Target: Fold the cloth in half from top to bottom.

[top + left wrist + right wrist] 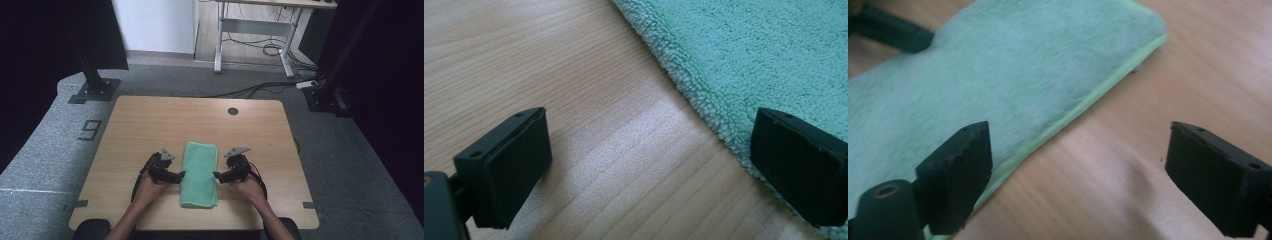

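Observation:
A green folded towel (200, 174) lies lengthwise on the wooden table (150, 120), near its front edge. My left gripper (181, 175) is at the towel's left edge, open, its jaws wide apart over bare wood and the fluffy towel edge (704, 105). My right gripper (216, 175) is at the towel's right edge, also open; one jaw stands over the towel (998, 85), the other over wood. Between either pair of jaws there is nothing held. The left gripper's jaw tip (893, 34) shows at the far side of the towel in the right gripper view.
A round cable hole (233, 111) sits near the table's back edge. Black frame posts (92, 75) stand on the grey floor at both back corners. A white desk with cables (255, 35) stands farther back.

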A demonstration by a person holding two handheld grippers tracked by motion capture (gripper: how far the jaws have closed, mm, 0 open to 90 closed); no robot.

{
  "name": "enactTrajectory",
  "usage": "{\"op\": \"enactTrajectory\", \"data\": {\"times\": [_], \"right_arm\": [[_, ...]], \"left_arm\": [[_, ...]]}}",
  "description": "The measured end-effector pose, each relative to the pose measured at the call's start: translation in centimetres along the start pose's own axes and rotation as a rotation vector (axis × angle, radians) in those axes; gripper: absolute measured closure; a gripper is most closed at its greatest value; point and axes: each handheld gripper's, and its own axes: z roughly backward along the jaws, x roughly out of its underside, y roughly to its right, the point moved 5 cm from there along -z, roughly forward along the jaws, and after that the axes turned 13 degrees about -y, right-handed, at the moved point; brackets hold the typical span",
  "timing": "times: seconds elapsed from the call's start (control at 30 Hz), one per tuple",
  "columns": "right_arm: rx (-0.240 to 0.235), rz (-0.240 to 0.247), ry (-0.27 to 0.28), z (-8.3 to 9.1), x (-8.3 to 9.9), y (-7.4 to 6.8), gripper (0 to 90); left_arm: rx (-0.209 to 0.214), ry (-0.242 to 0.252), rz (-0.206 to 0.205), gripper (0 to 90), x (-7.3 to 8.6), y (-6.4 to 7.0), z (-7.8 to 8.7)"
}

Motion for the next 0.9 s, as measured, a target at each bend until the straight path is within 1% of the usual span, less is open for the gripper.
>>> {"op": "enactTrajectory", "data": {"times": [0.1,0.2,0.37,0.6,0.7,0.9], "right_arm": [[-0.002,-0.012,0.000,-0.2,-0.7,0.7,14.7],[-0.002,-0.016,0.001,-0.5,-1.3,1.2,18.6],[-0.006,-0.008,0.006,-1.1,-2.4,1.8,26.7],[-0.014,-0.026,0.016,-1.7,-3.9,2.8,36.6],[-0.023,-0.035,0.024,-2.0,-4.4,3.2,42.3],[-0.010,-0.019,0.013,-2.7,-5.2,3.7,50.7]], "left_arm": [[0.000,-0.001,-0.001,3.4,0.0,0.0,0.0],[0.000,0.001,0.001,3.4,0.0,0.0,0.0],[0.000,0.001,0.001,3.4,0.0,0.0,0.0],[0.000,0.001,0.001,3.4,0.0,0.0,0.0],[0.001,0.000,0.001,3.4,0.0,0.0,0.0],[0.001,0.000,0.001,3.4,0.0,0.0,0.0]]}}
